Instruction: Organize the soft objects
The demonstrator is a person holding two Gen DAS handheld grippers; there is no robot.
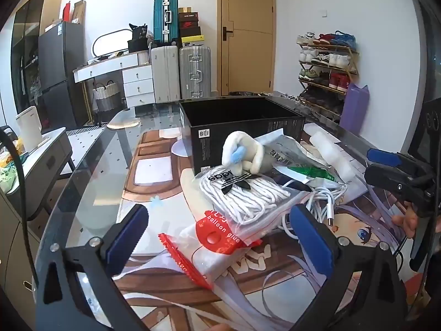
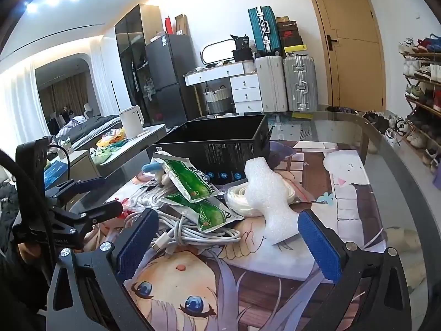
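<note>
both wrist views low, near table, facing door wall; share black box (image 1: pixel 242 127) (image 2: pixel 220 149).

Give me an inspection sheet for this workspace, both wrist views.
Surface: glass table over an anime mat.
Job's things: open black box, empty as far as seen; plush toy; bagged adidas laces; foam piece; green packets.
Clutter: balloon glue bag.
Grippers: left gripper and right gripper open, holding nothing.
Cables: white USB cable, coiled.
Surroundings: suitcases, shoe rack, door.

black box (image 1: pixel 242 127) open above, clutter (image 2: pixel 193 209) probably crowding front
</note>
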